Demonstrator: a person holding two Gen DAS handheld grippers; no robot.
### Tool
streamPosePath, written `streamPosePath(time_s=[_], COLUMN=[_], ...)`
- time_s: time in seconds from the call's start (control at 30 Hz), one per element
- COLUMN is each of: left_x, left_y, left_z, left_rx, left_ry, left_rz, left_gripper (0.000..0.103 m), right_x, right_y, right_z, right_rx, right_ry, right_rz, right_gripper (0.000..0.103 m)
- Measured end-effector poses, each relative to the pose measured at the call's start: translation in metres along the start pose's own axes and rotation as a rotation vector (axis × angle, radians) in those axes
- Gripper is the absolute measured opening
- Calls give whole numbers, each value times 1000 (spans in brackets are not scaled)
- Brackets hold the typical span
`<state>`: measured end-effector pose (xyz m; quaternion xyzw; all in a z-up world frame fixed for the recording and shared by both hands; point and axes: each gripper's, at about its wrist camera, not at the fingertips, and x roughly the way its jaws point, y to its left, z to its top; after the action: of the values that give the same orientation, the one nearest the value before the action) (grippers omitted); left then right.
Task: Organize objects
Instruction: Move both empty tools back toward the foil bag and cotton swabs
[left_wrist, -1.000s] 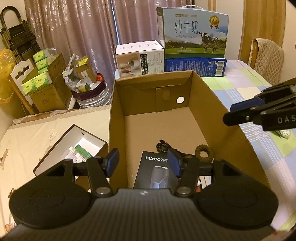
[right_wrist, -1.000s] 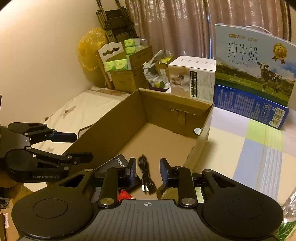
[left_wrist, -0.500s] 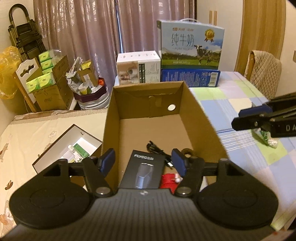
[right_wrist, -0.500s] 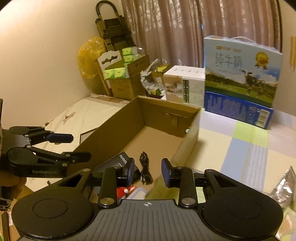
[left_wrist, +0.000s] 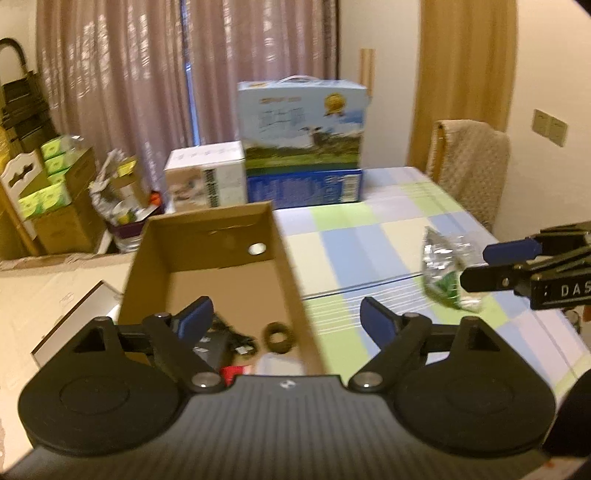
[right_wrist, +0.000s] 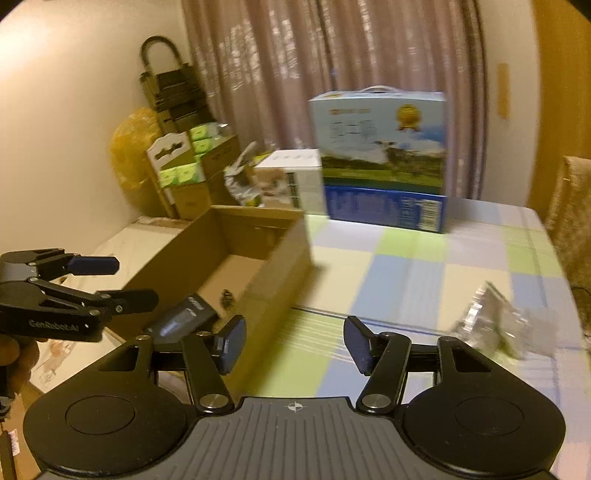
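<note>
An open cardboard box (left_wrist: 288, 273) (right_wrist: 280, 269) stands on the checked tablecloth. In it lie a black shaver box (right_wrist: 184, 319), a black cable (left_wrist: 240, 341), a brown ring (left_wrist: 277, 336) and a red item (left_wrist: 233, 371). A silver and green snack bag (left_wrist: 441, 273) (right_wrist: 495, 325) lies on the table to the right. My left gripper (left_wrist: 286, 321) is open and empty over the box's right wall. My right gripper (right_wrist: 295, 345) is open and empty over the table beside the box; it also shows in the left wrist view (left_wrist: 509, 262).
A milk carton case (left_wrist: 303, 136) on a blue box (left_wrist: 304, 186) and a white box (left_wrist: 205, 177) stand at the table's far end. A chair (left_wrist: 469, 166) is at the right. Stacked cartons (left_wrist: 62, 206) and an open white box (left_wrist: 74, 321) are at the left.
Both grippers have drawn back and swung right, away from the box. Both have opened wider. The snack bag has come into both views.
</note>
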<state>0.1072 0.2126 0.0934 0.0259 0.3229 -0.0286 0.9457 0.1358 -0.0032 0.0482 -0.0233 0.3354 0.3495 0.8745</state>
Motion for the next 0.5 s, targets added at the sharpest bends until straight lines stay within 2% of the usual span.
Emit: streamPosePath(time_s=[0.17,0.5], left_x=[-2,16], left_y=[-43,-120], left_z=[5,7], left_rx=[24,77], left_ry=[-26,-6], left_rz=[-55,-157], left_gripper=[97,102], right_x=[-38,-96], right_y=[-36,-108], right_z=[-21,-55], right_rx=[73,203], right_ry=[-21,-41], right_rz=[-69,-196], right_gripper=[58,60])
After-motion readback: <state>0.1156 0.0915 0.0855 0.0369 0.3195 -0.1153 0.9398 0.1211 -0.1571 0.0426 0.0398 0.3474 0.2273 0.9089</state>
